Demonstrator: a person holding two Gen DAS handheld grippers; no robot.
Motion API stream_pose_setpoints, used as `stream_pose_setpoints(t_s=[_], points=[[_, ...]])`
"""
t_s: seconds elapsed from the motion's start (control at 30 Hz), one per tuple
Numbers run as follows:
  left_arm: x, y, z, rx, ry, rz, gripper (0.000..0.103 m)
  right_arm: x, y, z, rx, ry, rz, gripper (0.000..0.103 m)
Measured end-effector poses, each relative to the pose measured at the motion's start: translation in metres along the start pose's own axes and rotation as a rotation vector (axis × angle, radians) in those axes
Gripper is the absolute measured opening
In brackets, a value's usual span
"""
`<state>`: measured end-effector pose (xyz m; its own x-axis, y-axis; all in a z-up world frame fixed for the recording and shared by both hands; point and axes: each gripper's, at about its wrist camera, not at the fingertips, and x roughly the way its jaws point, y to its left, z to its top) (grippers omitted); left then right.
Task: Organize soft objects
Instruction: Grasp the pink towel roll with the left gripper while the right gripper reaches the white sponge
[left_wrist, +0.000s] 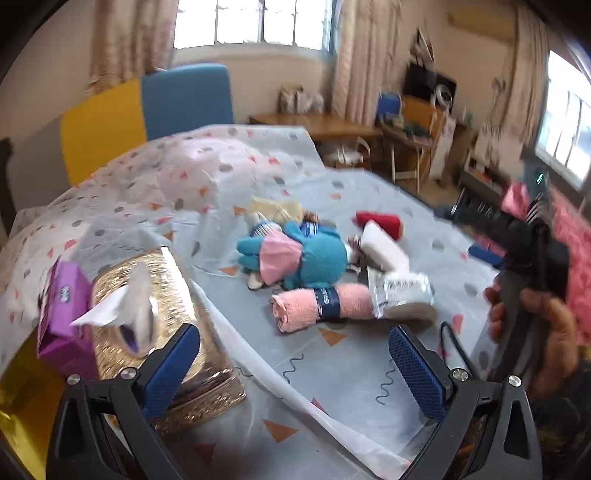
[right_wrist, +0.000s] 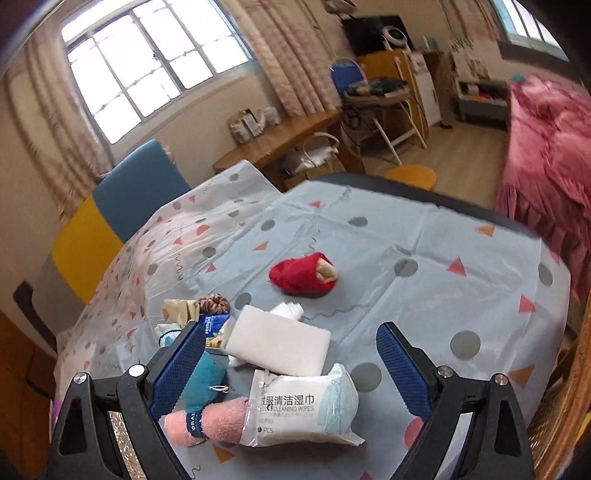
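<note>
Left wrist view is showing a gold basket (left_wrist: 173, 295) with a purple tissue box (left_wrist: 61, 314) leaning in it. Just beyond it, a blue plush toy (left_wrist: 310, 254), pink towel roll (left_wrist: 321, 304) and wipes pack (right_wrist: 303, 406) are lying on the surface (right_wrist: 424, 240). Both grippers' jaws are hanging released.

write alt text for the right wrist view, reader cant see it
The open right gripper hovers over a pile of soft items on a patterned tablecloth: a wipes packet, a rolled pink towel and a white sponge block. A red cloth bundle lies apart, farther back.
</note>
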<state>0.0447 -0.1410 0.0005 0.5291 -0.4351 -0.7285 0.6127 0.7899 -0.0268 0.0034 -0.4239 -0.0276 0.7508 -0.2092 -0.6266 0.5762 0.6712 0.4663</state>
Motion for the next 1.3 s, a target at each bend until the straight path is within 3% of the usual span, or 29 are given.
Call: stream_pose_setpoints(t_s=[0.23,0.47,0.6,0.63,0.77,0.8,0.83,0.93,1.03,1.1,1.2,1.23,1.3], points=[[0.071,-0.04,0.013,0.257,0.127,0.031,0.103,0.006,-0.012,0.0,0.068,0.04,0.033,0.095],[0.141,-0.039,0.016,0.277,0.249,0.056,0.101,0.014,-0.006,-0.003,0.052,0.093,0.065,0.095],[0.163,-0.043,0.014,0.278,0.263,0.067,0.099,0.016,-0.008,-0.003,0.069,0.1,0.073,0.095],[0.167,-0.043,0.011,0.269,0.278,0.051,0.083,0.017,-0.01,-0.003,0.077,0.108,0.076,0.095],[0.152,-0.046,-0.01,0.274,0.265,0.038,0.054,0.022,-0.02,-0.003,0.135,0.135,0.08,0.095],[0.145,-0.044,-0.013,0.25,0.265,0.022,0.038,0.024,-0.023,-0.004,0.154,0.143,0.077,0.095],[0.138,-0.04,-0.017,0.218,0.275,-0.01,0.03,0.025,-0.026,-0.004,0.171,0.149,0.075,0.095],[0.121,-0.033,-0.038,0.153,0.313,-0.082,0.015,0.027,-0.027,-0.005,0.177,0.156,0.069,0.095],[0.108,-0.034,-0.055,0.127,0.317,-0.114,0.015,0.029,-0.023,-0.007,0.16,0.164,0.065,0.095],[0.094,-0.036,-0.056,0.135,0.259,-0.101,0.018,0.03,-0.022,-0.008,0.151,0.172,0.062,0.095],[0.086,-0.038,-0.042,0.182,0.189,-0.043,0.047,0.03,-0.021,-0.009,0.143,0.177,0.06,0.095],[0.085,-0.037,-0.035,0.188,0.161,-0.021,0.062,0.03,-0.021,-0.009,0.142,0.177,0.059,0.095],[0.085,-0.038,-0.023,0.217,0.123,0.02,0.074,0.029,-0.021,-0.009,0.142,0.176,0.057,0.095]])
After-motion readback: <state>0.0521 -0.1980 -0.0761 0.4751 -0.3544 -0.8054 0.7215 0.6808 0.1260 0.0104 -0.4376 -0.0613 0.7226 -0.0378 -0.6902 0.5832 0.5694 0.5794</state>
